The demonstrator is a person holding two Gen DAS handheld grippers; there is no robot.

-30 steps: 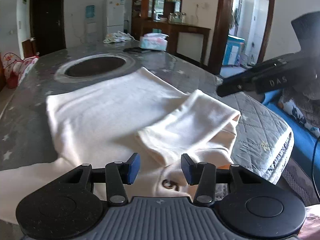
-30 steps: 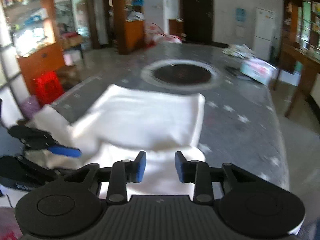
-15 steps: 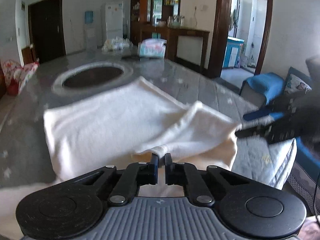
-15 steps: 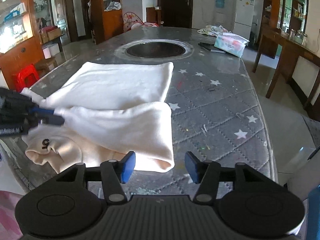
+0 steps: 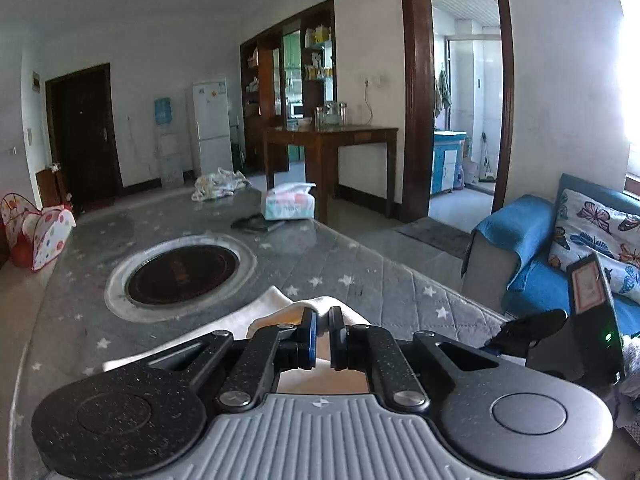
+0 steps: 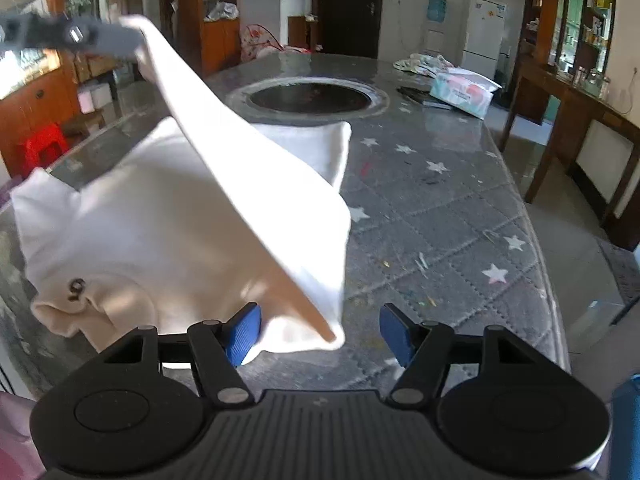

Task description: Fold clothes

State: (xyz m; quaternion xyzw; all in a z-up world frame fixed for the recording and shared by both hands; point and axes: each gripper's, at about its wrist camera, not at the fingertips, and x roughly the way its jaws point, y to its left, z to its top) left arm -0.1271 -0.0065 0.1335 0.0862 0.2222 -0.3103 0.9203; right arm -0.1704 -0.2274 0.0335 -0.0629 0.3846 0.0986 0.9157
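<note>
One sleeve (image 6: 248, 184) of the cream sweater (image 6: 132, 236) rises off the tabletop (image 6: 440, 216), pinched in my left tongs (image 5: 322, 334) to carry it across for folding; my right tongs (image 6: 320, 334) gape wide, holding nothing.

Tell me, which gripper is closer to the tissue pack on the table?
Neither, clearly. The left gripper, raised and shut on the cream sweatshirt, and the open right gripper at the near table edge both sit well back from the tissue pack.

Cream garment (image 6: 168, 216) on starred table (image 6: 440, 216), sleeve raised, right tool (image 6: 320, 330) agape.
</note>
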